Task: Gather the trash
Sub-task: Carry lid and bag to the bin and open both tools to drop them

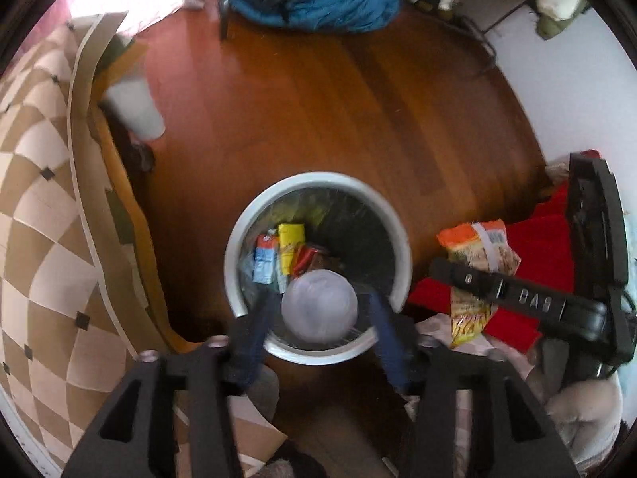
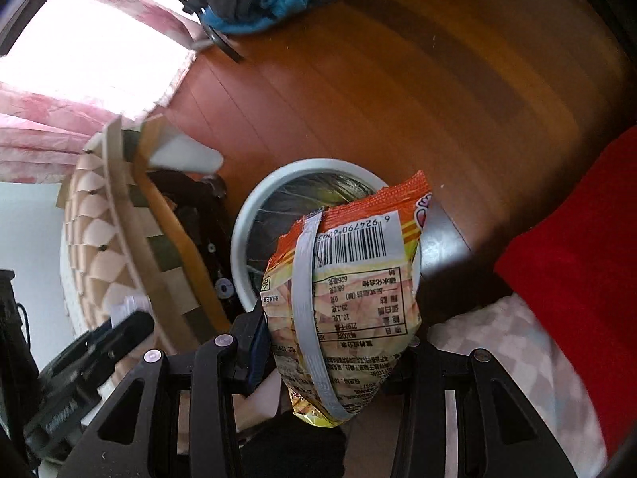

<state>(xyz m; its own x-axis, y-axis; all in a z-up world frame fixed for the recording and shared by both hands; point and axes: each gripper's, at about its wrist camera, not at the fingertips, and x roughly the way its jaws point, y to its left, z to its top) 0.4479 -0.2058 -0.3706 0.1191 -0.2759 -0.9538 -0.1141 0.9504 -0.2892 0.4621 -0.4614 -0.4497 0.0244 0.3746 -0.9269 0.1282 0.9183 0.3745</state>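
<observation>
A round white trash bin (image 1: 235, 247) with a dark liner stands on the wooden floor and holds several cartons and wrappers (image 1: 284, 255). My left gripper (image 1: 320, 332) points down over its near rim with its jaws open. A pale crumpled ball (image 1: 318, 306) sits between the fingers, with a gap on each side. My right gripper (image 2: 334, 342) is shut on an orange and yellow snack bag (image 2: 350, 279), held just right of the bin (image 2: 243, 247). The left wrist view shows that bag (image 1: 481, 255) and the right gripper's body beside the bin. Its right finger is hidden behind the bag.
A bed with a brown and white checked quilt (image 1: 36, 199) lies left of the bin, and a white container (image 1: 135, 107) stands beside it. Blue clothing (image 1: 318, 4) is heaped at the far side. Red cloth (image 1: 549, 239) lies to the right.
</observation>
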